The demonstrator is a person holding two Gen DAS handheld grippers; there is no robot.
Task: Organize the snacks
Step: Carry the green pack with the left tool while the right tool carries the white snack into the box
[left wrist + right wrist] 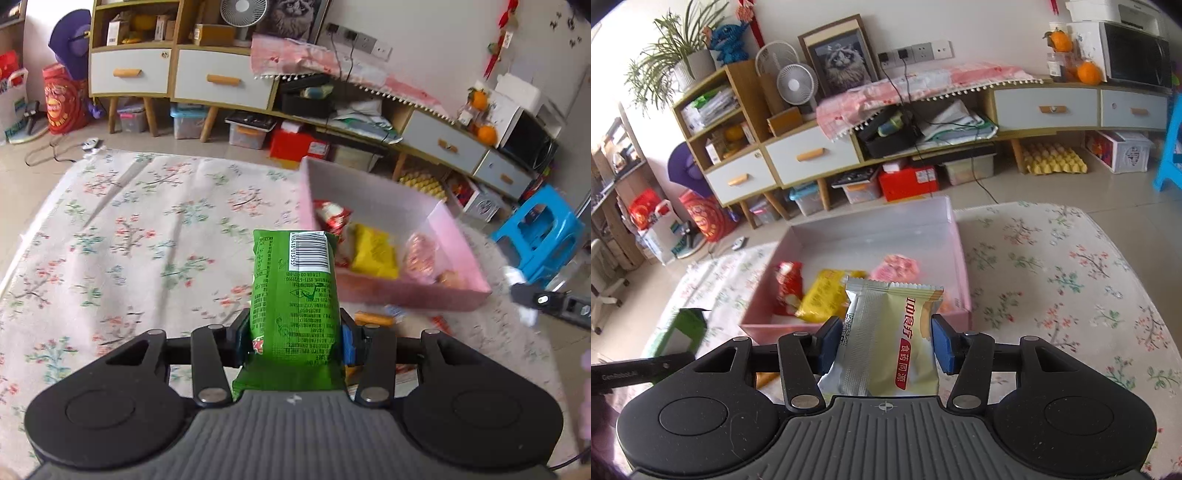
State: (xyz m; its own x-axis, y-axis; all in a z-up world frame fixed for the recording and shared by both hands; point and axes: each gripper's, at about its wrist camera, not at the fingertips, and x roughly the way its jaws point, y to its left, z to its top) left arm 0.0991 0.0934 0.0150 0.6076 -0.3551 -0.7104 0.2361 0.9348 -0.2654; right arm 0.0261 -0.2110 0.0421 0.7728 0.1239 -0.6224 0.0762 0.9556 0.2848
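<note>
My left gripper [293,338] is shut on a green snack packet [293,295] and holds it upright above the floral cloth, just left of the pink box [413,295]. My right gripper [884,345] is shut on a beige and silver snack packet [892,339], held in front of the pink box's near wall [857,326]. The box holds a red packet [788,282], a yellow packet [823,299] and a pink packet [895,267]. The green packet also shows at the left of the right wrist view [679,330].
The floral cloth [129,240] covers the surface around the box. Small snacks lie on it near the box's front [373,317]. A blue stool [535,240] stands on the right. Cabinets [812,155] and storage bins line the wall behind.
</note>
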